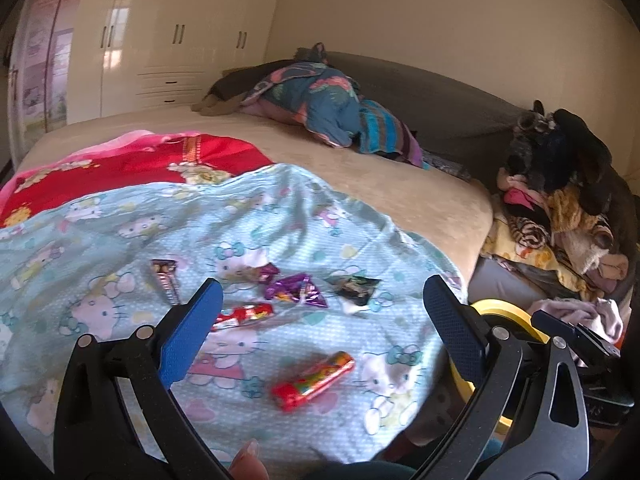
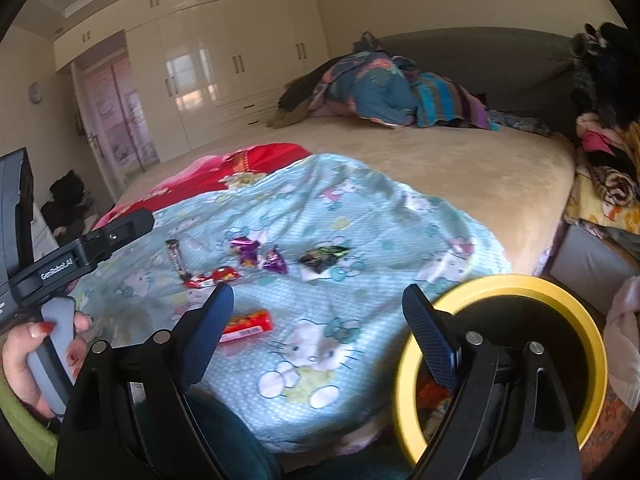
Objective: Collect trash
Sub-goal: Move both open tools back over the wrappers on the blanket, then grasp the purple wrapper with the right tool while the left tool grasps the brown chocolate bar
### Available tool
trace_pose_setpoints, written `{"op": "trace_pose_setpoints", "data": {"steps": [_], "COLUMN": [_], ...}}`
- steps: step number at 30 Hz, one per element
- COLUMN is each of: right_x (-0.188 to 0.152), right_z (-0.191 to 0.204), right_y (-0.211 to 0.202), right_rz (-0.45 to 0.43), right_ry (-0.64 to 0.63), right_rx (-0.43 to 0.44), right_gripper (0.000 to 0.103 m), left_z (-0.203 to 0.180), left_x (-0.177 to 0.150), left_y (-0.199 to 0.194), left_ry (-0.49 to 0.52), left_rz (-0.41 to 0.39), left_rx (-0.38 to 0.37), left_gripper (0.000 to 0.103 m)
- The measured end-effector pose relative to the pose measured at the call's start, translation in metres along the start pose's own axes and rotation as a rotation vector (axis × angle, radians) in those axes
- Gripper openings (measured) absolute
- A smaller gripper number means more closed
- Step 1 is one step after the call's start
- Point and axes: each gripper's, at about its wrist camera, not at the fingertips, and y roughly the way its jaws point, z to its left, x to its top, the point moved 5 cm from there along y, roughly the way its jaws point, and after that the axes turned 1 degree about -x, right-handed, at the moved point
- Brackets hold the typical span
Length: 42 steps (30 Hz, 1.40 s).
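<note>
Left gripper (image 1: 320, 304): I am hovering it over the bed, jaws spread wide, holding nothing.
Right gripper (image 2: 316, 308): I am keeping it beside the bin, jaws likewise wide apart.
Wrappers: crinkly foil, lying on the soft blanket (image 1: 100, 220); red wrapper (image 1: 314, 380) nearest.
Bin (image 2: 560, 286): round yellow rim, waiting at the bed's edge.

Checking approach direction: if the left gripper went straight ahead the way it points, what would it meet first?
Probably the red candy tube on the Hello Kitty blanket, which lies low between the open jaws of the left gripper. Depth is unclear; it might pass over toward the purple wrapper.
</note>
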Motion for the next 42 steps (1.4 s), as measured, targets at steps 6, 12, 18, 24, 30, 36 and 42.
{"op": "trace_pose_setpoints", "data": {"steps": [6,12,18,24,30,36,42], "right_x": [0.007,0.012,0.018,0.022,0.025,0.026,0.029], "right_z": [0.029,0.053,0.071,0.083,0.085,0.083,0.082], "right_y": [0.023,0.048,0.079,0.11,0.145,0.178,0.208], "right_rz": [0.027,0.06,0.103,0.14,0.18,0.217,0.256], "right_ry": [-0.054,-0.108,-0.139,-0.154,-0.143,-0.139,-0.141], "right_rx": [0.051,0.096,0.133,0.155,0.163,0.164,0.163], "right_gripper": [0.084,0.083,0.072,0.062,0.052,0.042,0.03], "left_z": [0.03,0.062,0.091,0.115,0.133,0.144,0.153], "left_x": [0.0,-0.001,-0.006,-0.014,-0.021,-0.022,-0.021], "left_y": [-0.002,-0.001,0.003,0.013,0.033,0.058,0.08], "left_ry": [-0.04,-0.081,-0.109,-0.146,-0.185,-0.21,-0.225], "left_rz": [-0.006,-0.002,0.01,0.034,0.068,0.092,0.116], "left_rx": [0.05,0.097,0.13,0.157,0.169,0.163,0.161], "left_gripper": [0.092,0.092,0.092,0.092,0.092,0.084,0.073]}}
